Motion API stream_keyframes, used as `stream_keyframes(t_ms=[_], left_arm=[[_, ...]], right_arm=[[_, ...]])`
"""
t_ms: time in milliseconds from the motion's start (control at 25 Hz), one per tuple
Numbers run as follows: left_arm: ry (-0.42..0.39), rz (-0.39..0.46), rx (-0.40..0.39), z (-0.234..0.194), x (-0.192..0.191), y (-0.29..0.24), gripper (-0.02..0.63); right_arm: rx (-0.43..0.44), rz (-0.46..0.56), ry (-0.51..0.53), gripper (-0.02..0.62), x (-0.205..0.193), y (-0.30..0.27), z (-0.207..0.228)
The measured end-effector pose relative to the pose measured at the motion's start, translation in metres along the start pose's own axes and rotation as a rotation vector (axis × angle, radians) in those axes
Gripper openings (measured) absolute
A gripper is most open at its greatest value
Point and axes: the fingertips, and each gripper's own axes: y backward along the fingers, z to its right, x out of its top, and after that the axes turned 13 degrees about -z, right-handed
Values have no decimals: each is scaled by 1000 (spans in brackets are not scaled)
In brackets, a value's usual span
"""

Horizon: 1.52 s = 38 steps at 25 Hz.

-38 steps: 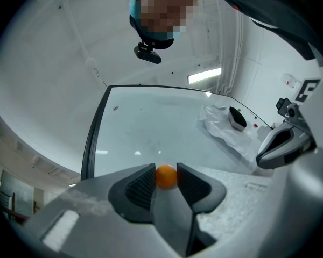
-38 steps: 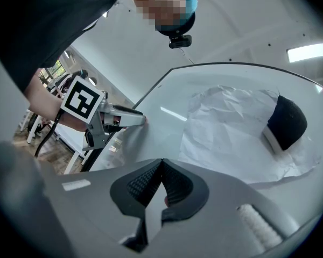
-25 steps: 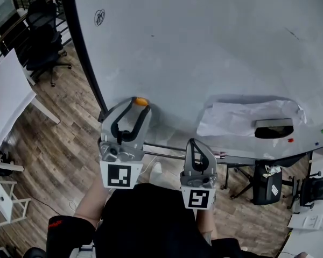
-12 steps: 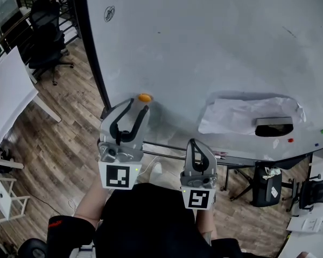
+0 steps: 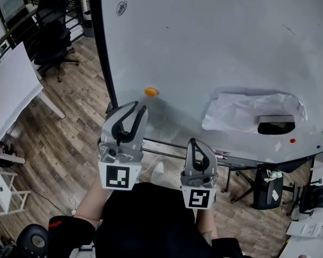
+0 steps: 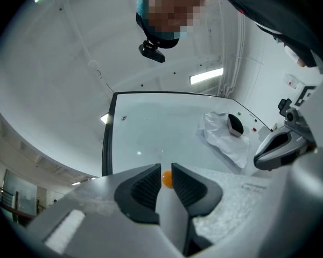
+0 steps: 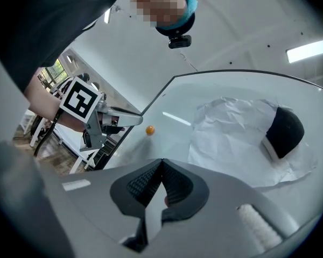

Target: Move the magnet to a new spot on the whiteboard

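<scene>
right hand-held gripper [image 5: 193, 142], lower centre of the head view: jaws closed tip to tip, nothing held. left hand-held gripper [image 5: 139, 107], to its left: jaws closing, part way apart, nothing between the pads. magnet [image 5: 151, 92]: small orange disc on the whiteboard [image 5: 204, 42], just above the left jaw tips and clear of them. in the left gripper view it shows through the jaw gap, beyond the pads. crumpled white sheet [image 5: 242, 112]: on the board at centre right, well apart from the magnet.
</scene>
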Motion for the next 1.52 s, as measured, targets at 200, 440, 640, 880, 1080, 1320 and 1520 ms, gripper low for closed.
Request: stream_keyframes(t_ms=[200,440,640,880,1080,1320,1520], left_arm=[[-5,-15,9,1,-1,10,29],[-11,-38,17,0,-4,21,2],[-1,-54,6,3,-9,30,2],[6,-65,-14,8,-14,39,2],[20,-89,-20,11,-23,47,2],[36,-115,-29,15,-32,57,2],[41,-127,-39,19,-37,63,2]], right_arm=[[15,9,-9,2,3,4,-5],[25,13,-14,2,4,7,-11],[35,17,-23,2,5,10,-16],[45,15,-9,2,6,10,-20],[60,29,-45,2,10,9,-22],[74,51,-68,2,17,8,-24],[107,66,-52,2,25,4,-24]])
